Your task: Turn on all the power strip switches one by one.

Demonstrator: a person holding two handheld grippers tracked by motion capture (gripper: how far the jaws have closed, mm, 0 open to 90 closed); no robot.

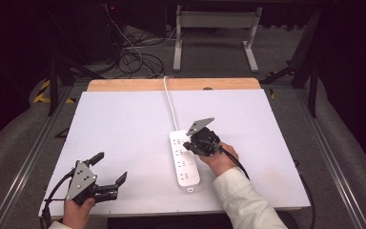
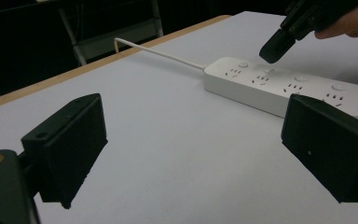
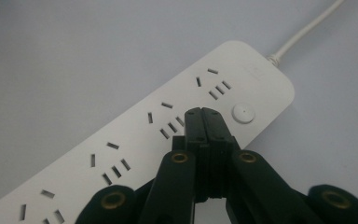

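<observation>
While my left gripper (image 1: 108,182) rests near the front left corner of the white table (image 1: 124,124) with its jaws spread wide and nothing between them, I read it as parked out of the way, well apart from the work. Further in, my right gripper (image 1: 189,143) hangs over the white power strip (image 1: 185,162), which lies lengthwise near the middle of the table, its white cable (image 1: 170,102) running away toward the wooden far edge (image 1: 171,84). That gripper's jaws are pressed together with nothing pinched, and in the right gripper view their joined tip (image 3: 206,122) sits just beside a round button (image 3: 243,113) next to one socket group; I judge the closed tip is meant as a single blunt finger for pressing that switch. Whether the tip already touches the strip's face I cannot tell, since the jaws cover the spot beneath them. From the left gripper view the strip's near end is cut off behind one pad (image 2: 332,147). Beyond the table, the floor cables (image 1: 133,52) and a grey frame (image 1: 214,33) fade into darkness.
</observation>
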